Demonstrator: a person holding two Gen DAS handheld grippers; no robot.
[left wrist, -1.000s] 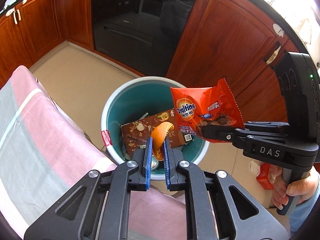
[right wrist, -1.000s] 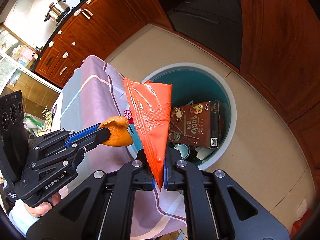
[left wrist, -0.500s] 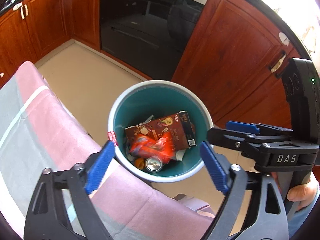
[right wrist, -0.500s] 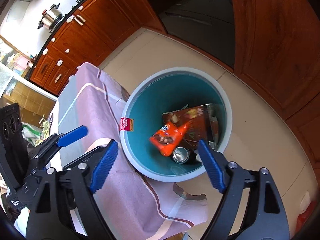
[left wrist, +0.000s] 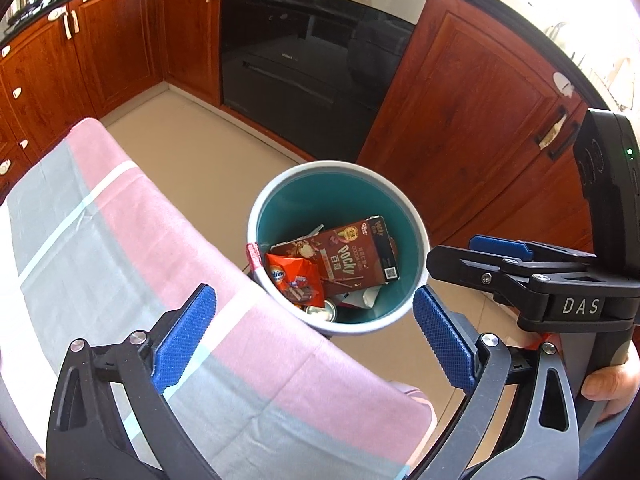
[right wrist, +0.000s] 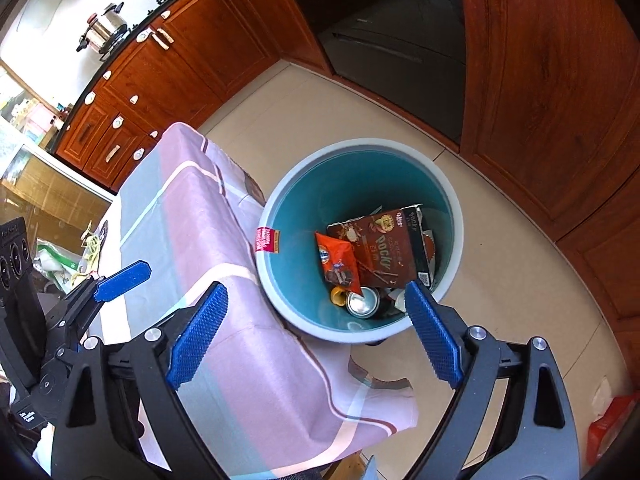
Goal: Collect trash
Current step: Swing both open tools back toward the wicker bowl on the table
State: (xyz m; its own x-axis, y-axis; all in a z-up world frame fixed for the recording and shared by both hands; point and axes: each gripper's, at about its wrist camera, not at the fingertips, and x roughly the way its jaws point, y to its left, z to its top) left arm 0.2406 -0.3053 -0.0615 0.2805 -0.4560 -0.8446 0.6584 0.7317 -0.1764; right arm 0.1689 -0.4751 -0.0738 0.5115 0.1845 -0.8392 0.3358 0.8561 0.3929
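Two grippers, both spread wide with nothing between the pads, jaws just been opening. Left wrist view: left gripper (left wrist: 314, 334) above the bin (left wrist: 276, 188) beside the tablecloth's (left wrist: 120, 248) edge; inside, orange Ovaltine wrapper (left wrist: 294, 276) on brown Pocky box (left wrist: 348, 262), can (left wrist: 321, 313) below; right gripper (left wrist: 486, 258) marked "DAS", a hand (left wrist: 610, 380) on its handle. Right wrist view: right gripper (right wrist: 316, 336), same bin (right wrist: 304, 176), plus orange peel (right wrist: 337, 295), red tag (right wrist: 267, 239) on rim, pot (right wrist: 102, 30) on the worktop.
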